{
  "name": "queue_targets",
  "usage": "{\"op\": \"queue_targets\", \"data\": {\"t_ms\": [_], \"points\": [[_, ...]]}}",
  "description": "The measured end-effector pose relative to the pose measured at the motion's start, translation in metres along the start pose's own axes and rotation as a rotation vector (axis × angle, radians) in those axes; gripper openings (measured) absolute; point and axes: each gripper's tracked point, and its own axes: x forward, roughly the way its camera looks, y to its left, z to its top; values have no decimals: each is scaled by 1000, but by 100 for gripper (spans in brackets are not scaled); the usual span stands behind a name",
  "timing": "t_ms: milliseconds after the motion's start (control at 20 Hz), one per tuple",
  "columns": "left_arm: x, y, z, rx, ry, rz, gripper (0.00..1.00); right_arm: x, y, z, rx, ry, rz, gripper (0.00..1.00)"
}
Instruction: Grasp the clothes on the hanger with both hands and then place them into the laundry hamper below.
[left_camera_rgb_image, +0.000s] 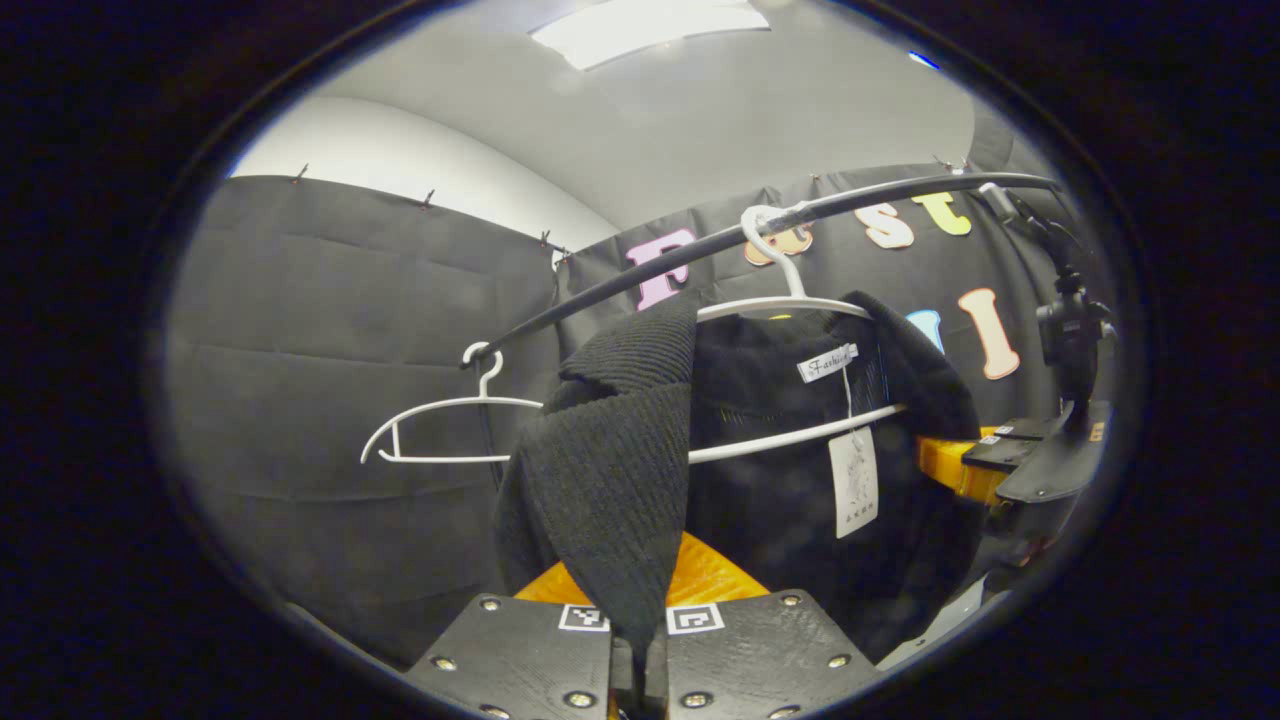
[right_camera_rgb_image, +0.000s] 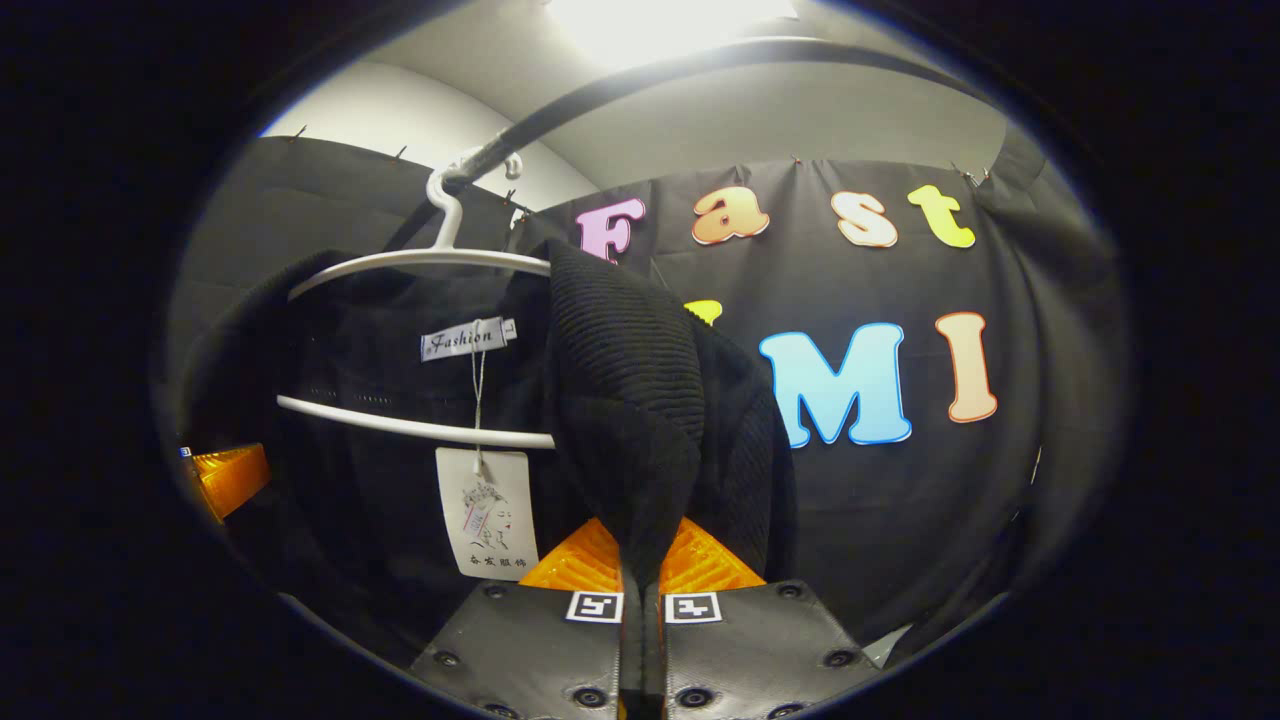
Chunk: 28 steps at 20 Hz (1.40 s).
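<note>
A black knitted garment (left_camera_rgb_image: 770, 470) hangs on a white hanger (left_camera_rgb_image: 790, 300) from a dark rail (left_camera_rgb_image: 720, 245), with a white price tag (left_camera_rgb_image: 853, 482) dangling inside its collar. My left gripper (left_camera_rgb_image: 640, 640) is shut on the ribbed front edge (left_camera_rgb_image: 620, 480) of the garment's left side. In the right gripper view the same garment (right_camera_rgb_image: 400, 440) hangs on its hanger (right_camera_rgb_image: 420, 260), and my right gripper (right_camera_rgb_image: 642, 600) is shut on the ribbed edge (right_camera_rgb_image: 630, 400) of the other side. The right gripper (left_camera_rgb_image: 1000, 460) also appears at the right of the left gripper view.
A second white hanger (left_camera_rgb_image: 440, 430), bare, hangs on the rail to the left of the garment. The black cloth wall (right_camera_rgb_image: 880, 480) stands close behind. A dark camera mount (left_camera_rgb_image: 1070, 330) rises at the right end of the rail.
</note>
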Motion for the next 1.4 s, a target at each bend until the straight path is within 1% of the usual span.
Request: {"op": "queue_targets", "data": {"t_ms": [100, 150, 350, 450, 500, 650, 1100, 1400], "points": [[-7, 6, 10, 20, -36, 14, 5, -6, -9, 13, -12, -41, -30, 1], [-10, 12, 17, 32, -52, 28, 2, -9, -13, 17, -16, -53, -39, 1], [-22, 31, 40, 60, -103, 58, 2, -20, -34, 43, -10, -124, -95, 1], [-25, 41, 50, 68, -121, 77, 2, -22, -43, 55, -18, -158, -120, 1], [-26, 45, 55, 72, -131, 81, 5, -23, -47, 60, -24, -175, -130, 1], [-29, 58, 67, 86, -154, 97, 5, -27, -58, 75, -42, -224, -161, 1], [-15, 91, 101, 138, -234, 131, 5, -15, -83, 90, -55, -279, -209, 1], [5, 105, 108, 127, -253, 124, 4, -5, -96, 98, -53, -314, -235, 1]]}}
